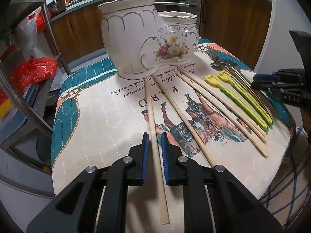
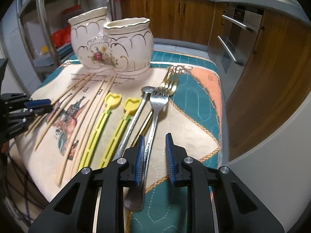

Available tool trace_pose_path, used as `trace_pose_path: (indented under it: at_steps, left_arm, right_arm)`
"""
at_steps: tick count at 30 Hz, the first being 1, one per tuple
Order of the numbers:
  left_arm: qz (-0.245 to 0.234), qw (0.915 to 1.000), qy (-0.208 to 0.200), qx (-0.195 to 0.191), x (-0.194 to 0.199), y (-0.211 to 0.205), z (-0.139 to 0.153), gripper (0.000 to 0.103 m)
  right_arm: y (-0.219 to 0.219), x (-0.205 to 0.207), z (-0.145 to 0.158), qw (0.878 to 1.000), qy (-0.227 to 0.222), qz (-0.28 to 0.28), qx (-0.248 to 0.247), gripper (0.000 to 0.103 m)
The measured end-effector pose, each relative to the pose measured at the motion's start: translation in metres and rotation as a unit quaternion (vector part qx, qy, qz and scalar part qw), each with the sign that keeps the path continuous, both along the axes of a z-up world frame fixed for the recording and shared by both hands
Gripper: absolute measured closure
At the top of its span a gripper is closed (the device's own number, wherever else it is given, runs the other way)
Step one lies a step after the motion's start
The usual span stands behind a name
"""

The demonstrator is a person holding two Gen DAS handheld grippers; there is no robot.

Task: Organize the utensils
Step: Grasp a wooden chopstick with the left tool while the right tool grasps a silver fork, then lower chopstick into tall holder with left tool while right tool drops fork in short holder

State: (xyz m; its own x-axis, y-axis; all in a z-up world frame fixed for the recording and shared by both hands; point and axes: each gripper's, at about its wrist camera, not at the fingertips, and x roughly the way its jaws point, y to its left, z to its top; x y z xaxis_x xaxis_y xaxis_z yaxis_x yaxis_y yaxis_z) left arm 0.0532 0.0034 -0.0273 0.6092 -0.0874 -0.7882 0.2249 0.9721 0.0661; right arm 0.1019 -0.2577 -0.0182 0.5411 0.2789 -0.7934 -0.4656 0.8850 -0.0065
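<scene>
1. A kitchen with wooden cabinets and a grey counter is seen behind a small desk (image 1: 108,116) covered by a printed quilted cloth; a twin-pot ceramic holder (image 1: 143,42) stands at 12 o'clock on it, both pots apparently empty.
2. The left hand-held gripper (image 1: 155,141) is closed down on a bamboo chopstick (image 1: 153,128) at the 6 o'clock edge. The stick is held near its blunt end, so the long free tip could swing and knock the holder or sweep the neighbouring chopsticks (image 1: 223,108) when lifted.
3. A slight gap is visible beside the stick; if the pads are not truly pressing, the smooth bamboo could slip or roll out.
4. The right hand-held gripper (image 2: 155,145) is nearly together around a silver fork (image 2: 153,120), but only its left pad appears to touch the handle; the right one stands apart. A lift now would likely leave the fork behind.
5. The fork's head overlaps a spoon (image 2: 136,112) and a gold fork (image 2: 171,81) at 12 o'clock; dragging could disturb them.
6. The yellow tongs (image 2: 108,124) lie just at 9 o'clock of the fork and could be nudged.
</scene>
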Motion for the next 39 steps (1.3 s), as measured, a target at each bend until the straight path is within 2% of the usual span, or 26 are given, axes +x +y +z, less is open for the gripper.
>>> trace_pose_path:
  at_steps: [7, 12, 13, 14, 15, 19, 24, 30, 34, 39]
  left_arm:
    - [-0.007, 0.9999, 0.004, -0.007, 0.002, 0.002, -0.001, 0.09]
    - [-0.009, 0.9998, 0.004, -0.018, 0.002, 0.005, -0.001, 0.09]
    - [-0.009, 0.9997, 0.004, -0.022, 0.002, 0.005, -0.001, 0.09]
    - [-0.009, 0.9996, 0.004, -0.025, 0.002, 0.006, -0.001, 0.09]
    - [-0.01, 0.9996, 0.003, -0.025, 0.002, 0.006, -0.001, 0.092]
    - [-0.014, 0.9994, 0.001, -0.032, 0.003, 0.008, -0.001, 0.097]
    - [-0.019, 0.9991, -0.005, -0.038, 0.003, 0.011, -0.001, 0.097]
    - [-0.018, 0.9982, -0.031, -0.048, -0.004, 0.017, 0.01, 0.097]
    - [-0.019, 0.9958, -0.065, -0.062, -0.012, 0.022, 0.02, 0.097]
    - [-0.027, 0.9888, -0.119, -0.085, -0.025, 0.028, 0.03, 0.097]
  right_arm:
    - [0.014, 0.023, -0.004, 1.0, 0.012, -0.007, -0.028, 0.08]
    - [0.01, 0.042, -0.007, 1.0, 0.024, -0.006, 0.003, 0.08]
    - [0.01, 0.043, -0.007, 1.0, 0.024, -0.004, 0.007, 0.083]
    - [0.009, 0.044, -0.007, 1.0, 0.024, 0.0, 0.013, 0.092]
    - [0.008, 0.044, -0.008, 0.999, 0.027, 0.007, 0.024, 0.096]
    - [0.008, 0.038, -0.005, 0.999, 0.016, 0.016, 0.033, 0.097]
    - [0.0, 0.026, 0.007, 0.998, -0.021, 0.007, 0.05, 0.097]
    - [-0.005, 0.0, 0.031, 0.993, -0.091, 0.012, 0.079, 0.097]
    - [-0.003, -0.02, 0.044, 0.985, -0.147, 0.016, 0.087, 0.097]
    - [0.0, -0.043, 0.059, 0.973, -0.211, 0.02, 0.09, 0.099]
